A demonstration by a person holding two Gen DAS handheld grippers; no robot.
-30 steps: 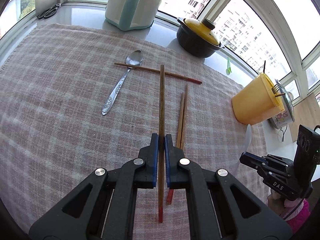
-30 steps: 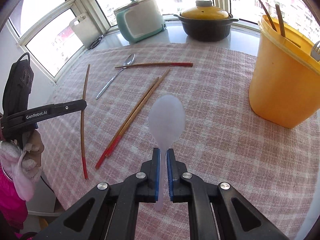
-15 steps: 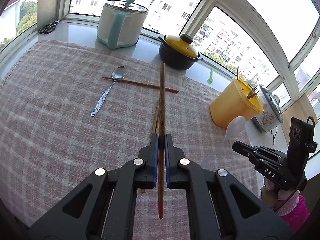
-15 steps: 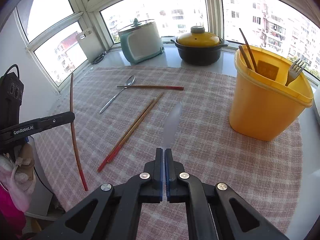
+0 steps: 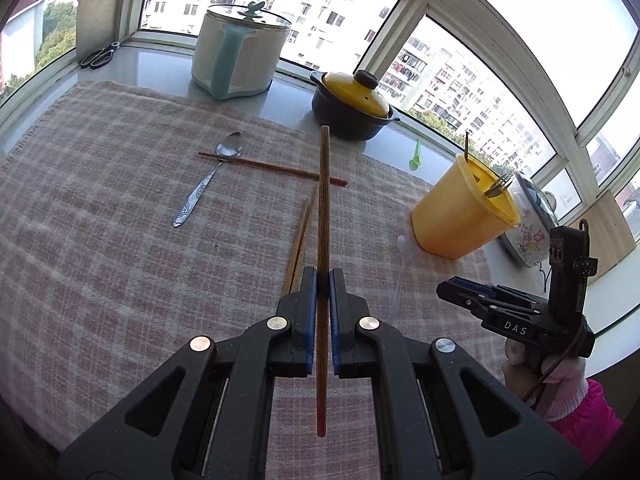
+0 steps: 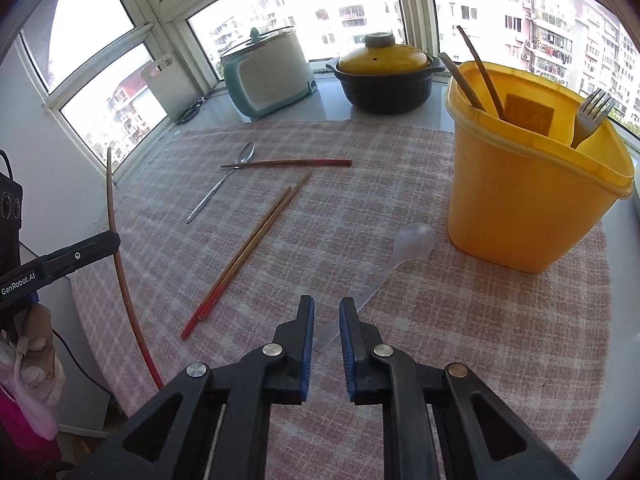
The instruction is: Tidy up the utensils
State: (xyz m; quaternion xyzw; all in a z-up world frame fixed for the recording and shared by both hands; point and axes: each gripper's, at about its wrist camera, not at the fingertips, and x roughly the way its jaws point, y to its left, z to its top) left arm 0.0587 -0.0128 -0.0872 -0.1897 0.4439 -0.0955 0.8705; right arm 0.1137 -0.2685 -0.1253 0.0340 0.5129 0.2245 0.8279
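Clamping a brown wooden chopstick (image 5: 323, 216), the left gripper (image 5: 323, 280) should tip it upright into the yellow plastic tub (image 6: 528, 200), while the right gripper's (image 6: 326, 314) opening jaws straddle nothing, the translucent plastic spoon (image 6: 400, 252) lying on the bench beside the tub.

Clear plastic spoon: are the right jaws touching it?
Apart. Right wrist view: the spoon lies on the cloth below the opening right gripper, pads clear of it.
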